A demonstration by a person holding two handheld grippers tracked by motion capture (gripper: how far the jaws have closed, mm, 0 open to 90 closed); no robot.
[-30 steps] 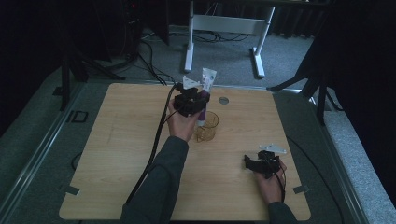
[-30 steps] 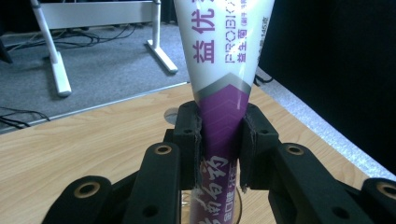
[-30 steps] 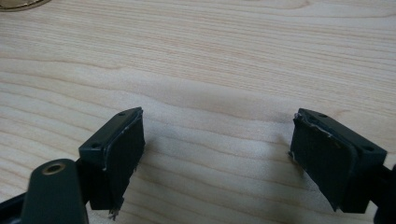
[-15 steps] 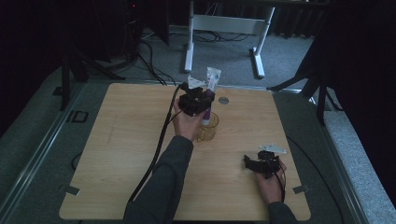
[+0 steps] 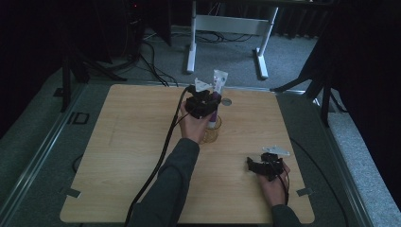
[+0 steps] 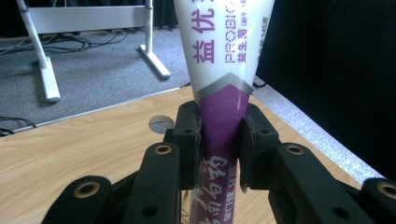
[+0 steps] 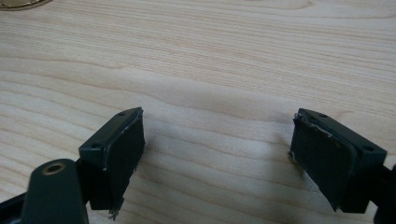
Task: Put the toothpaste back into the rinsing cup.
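Wooden table [image 5: 118, 156], tongs-held tube [image 6: 223, 70] lettered "PROBIK"

Tube [image 6: 219, 70]: you hold one white above, purple below, split by a grey chevron band, with purple lettering.
Cup [image 5: 210, 128]: clear amber.
Table [image 5: 123, 142]: pale wood grain.
Your sleeve [image 5: 165, 194]: dark grey.
Grippers' pads [image 7: 123, 144]: black.

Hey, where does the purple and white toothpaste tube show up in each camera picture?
High view: the toothpaste tube stands upright at top centre, clamped in the left gripper above the glass cup.
Left gripper view: the tube fills the centre, pinched between both pads.
Right gripper view: bare tabletop between open jaws.
Shared landmark: the round hole in the wooden table.
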